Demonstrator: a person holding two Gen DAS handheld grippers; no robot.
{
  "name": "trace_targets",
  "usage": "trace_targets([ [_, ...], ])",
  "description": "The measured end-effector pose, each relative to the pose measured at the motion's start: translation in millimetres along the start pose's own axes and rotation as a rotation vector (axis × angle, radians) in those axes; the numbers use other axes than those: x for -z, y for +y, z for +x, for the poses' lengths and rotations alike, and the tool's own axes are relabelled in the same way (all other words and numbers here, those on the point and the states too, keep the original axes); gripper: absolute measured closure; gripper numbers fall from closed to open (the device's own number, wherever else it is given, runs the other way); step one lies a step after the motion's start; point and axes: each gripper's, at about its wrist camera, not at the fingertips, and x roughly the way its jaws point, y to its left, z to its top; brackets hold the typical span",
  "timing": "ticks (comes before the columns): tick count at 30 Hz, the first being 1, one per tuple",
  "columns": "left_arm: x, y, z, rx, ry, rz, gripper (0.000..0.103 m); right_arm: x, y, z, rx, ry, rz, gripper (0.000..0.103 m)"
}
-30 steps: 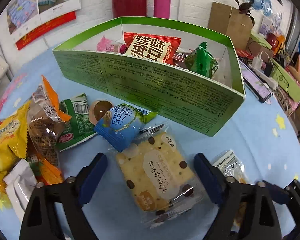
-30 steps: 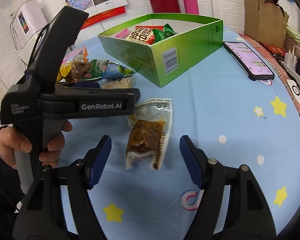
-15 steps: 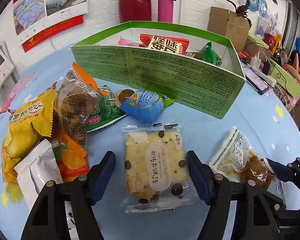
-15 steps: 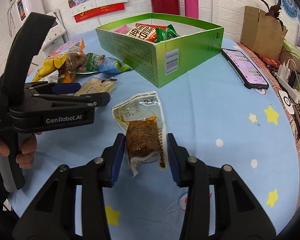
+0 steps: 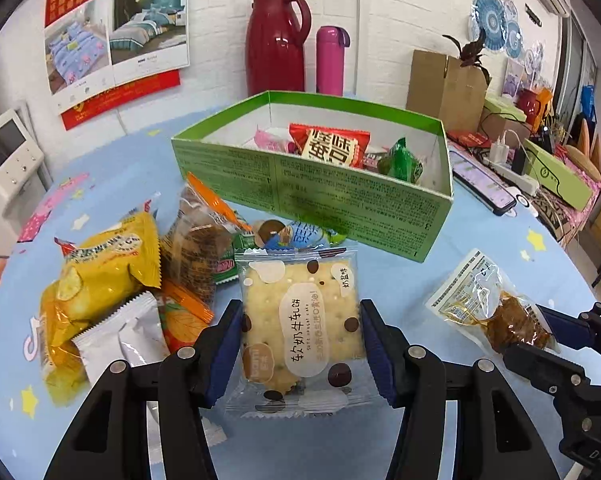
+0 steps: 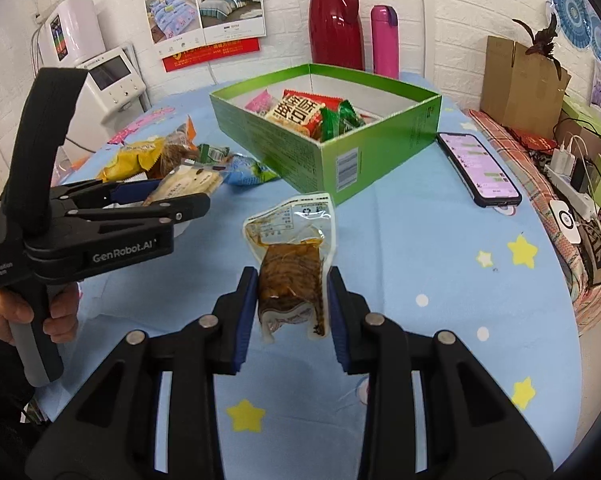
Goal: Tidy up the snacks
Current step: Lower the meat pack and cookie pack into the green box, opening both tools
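My left gripper [image 5: 302, 344] is shut on a clear-wrapped cracker packet [image 5: 300, 320] and holds it above the blue tablecloth. My right gripper [image 6: 292, 304] is shut on a clear pouch of brown snack [image 6: 291, 276], lifted off the cloth; that pouch [image 5: 496, 312] also shows at the right of the left wrist view. The green box [image 5: 360, 200] stands behind, with a red packet [image 5: 332, 148], a green one and a pink one inside. A pile of loose snacks [image 5: 112, 280] lies left of the cracker packet. The left gripper [image 6: 172, 200] shows in the right wrist view with a hand on its handle.
A red jug [image 6: 334, 20] and a pink flask [image 6: 384, 40] stand behind the box by the wall. A phone [image 6: 480, 168] lies right of the box, with chargers and cables beyond. A cardboard box [image 6: 516, 76] stands at the back right. Bare cloth [image 6: 440, 280] spreads at the front right.
Both grippers closed on their packets, the left on the crackers and the right on the brown snack pouch, and lifted them off the cloth. The box looks farther away in both views.
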Motion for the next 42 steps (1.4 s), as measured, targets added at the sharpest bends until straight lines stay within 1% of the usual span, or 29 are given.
trace_targets([
  [6,-29.8,1.1,-15.6,0.01,-0.063,-0.016,0.045,-30.9,-0.7,-21.3,-0.003,-0.102,-0.006,0.067],
  [12,-71.1,-2.6,-12.6,0.02,-0.125,-0.022,0.045,-67.5,-16.6,-10.2,0.024,-0.155,0.021,0.067],
  [17,-101.8,-2.9,0.7,0.018,-0.154,-0.033,0.045,-90.0,-33.1,9.0,0.053,-0.166,0.043,0.067],
  [21,-122.8,-1.8,19.3,0.017,-0.161,-0.036,0.045,-105.0,-40.2,28.6,0.063,-0.166,0.044,0.067],
  [23,-130.2,-0.7,28.3,0.021,-0.16,-0.04,0.045,-111.5,-42.8,39.3,0.079,-0.16,0.04,0.067],
  [27,-142.0,-0.2,45.6,0.02,-0.161,-0.027,0.045,-121.2,-47.6,57.5,0.082,-0.149,0.041,0.067],
  [31,-147.6,1.0,59.6,0.021,-0.158,-0.019,0.045,-125.8,-51.0,71.4,0.094,-0.145,0.03,0.066],
  [33,-147.3,2.2,63.6,0.023,-0.162,-0.015,0.042,-126.7,-51.3,78.0,0.105,-0.138,0.008,0.062],
  [34,-146.6,2.8,64.8,0.027,-0.161,-0.009,0.026,-126.1,-50.6,79.7,0.116,-0.138,-0.002,0.056],
  [35,-145.1,4.0,64.9,0.018,-0.162,-0.01,0.008,-125.2,-49.7,80.2,0.127,-0.143,-0.009,0.038],
  [36,-142.4,4.9,62.8,0.0,-0.176,-0.017,0.003,-123.5,-49.1,78.7,0.135,-0.155,-0.013,0.019],
  [37,-140.1,5.7,59.7,-0.018,-0.195,-0.018,0.001,-121.6,-48.5,76.1,0.135,-0.172,-0.016,0.014],
  [38,-137.4,6.1,56.3,-0.031,-0.208,-0.011,0.001,-120.2,-48.5,74.7,0.135,-0.181,-0.017,0.012],
  [42,-130.8,9.1,45.7,-0.035,-0.208,-0.013,0.001,-117.7,-47.8,68.2,0.134,-0.177,0.001,0.01],
])
